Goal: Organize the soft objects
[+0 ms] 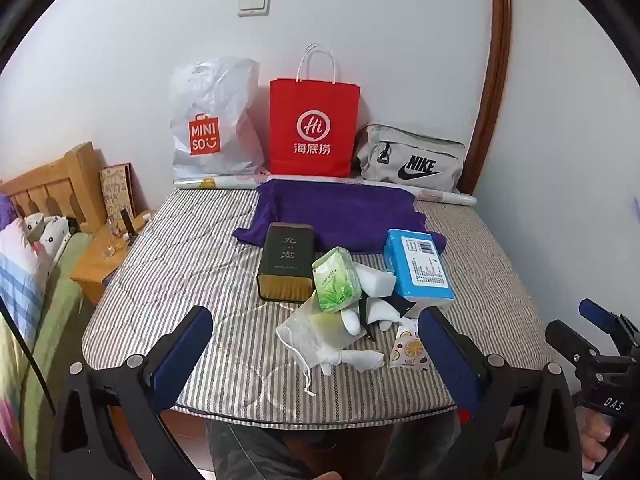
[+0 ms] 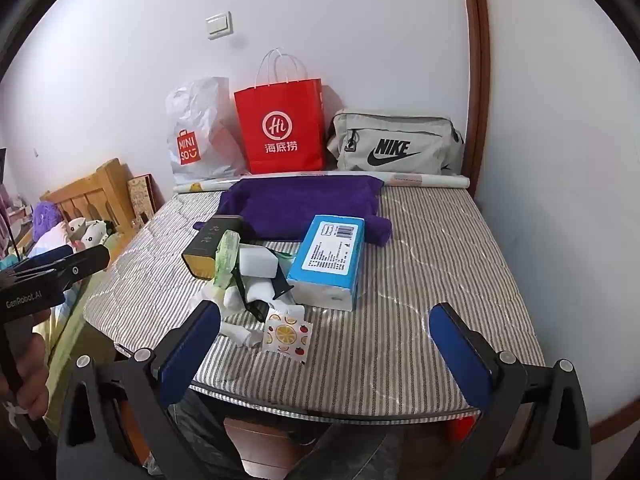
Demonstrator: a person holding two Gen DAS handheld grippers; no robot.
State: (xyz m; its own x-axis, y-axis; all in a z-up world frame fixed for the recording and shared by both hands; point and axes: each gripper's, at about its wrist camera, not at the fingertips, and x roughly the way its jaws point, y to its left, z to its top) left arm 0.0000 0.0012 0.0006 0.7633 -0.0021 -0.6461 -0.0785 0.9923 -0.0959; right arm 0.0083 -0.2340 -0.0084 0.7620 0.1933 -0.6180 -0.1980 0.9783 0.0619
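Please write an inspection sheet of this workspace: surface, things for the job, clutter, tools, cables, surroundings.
Surface: striped mattress, bare of bedding.
Job's things: purple towel spread at the back; blue tissue pack, green tissue pack, white socks and mesh drawstring pouch heaped in the middle.
Clutter: dark tea box, fruit-print packet.
Tools: left tool open, empty; right tool open, empty; both at the near edge.
Cables: nothing seen.
Surroundings: Miniso bag, red paper bag, Nike bag against the wall; wooden headboard on the left.
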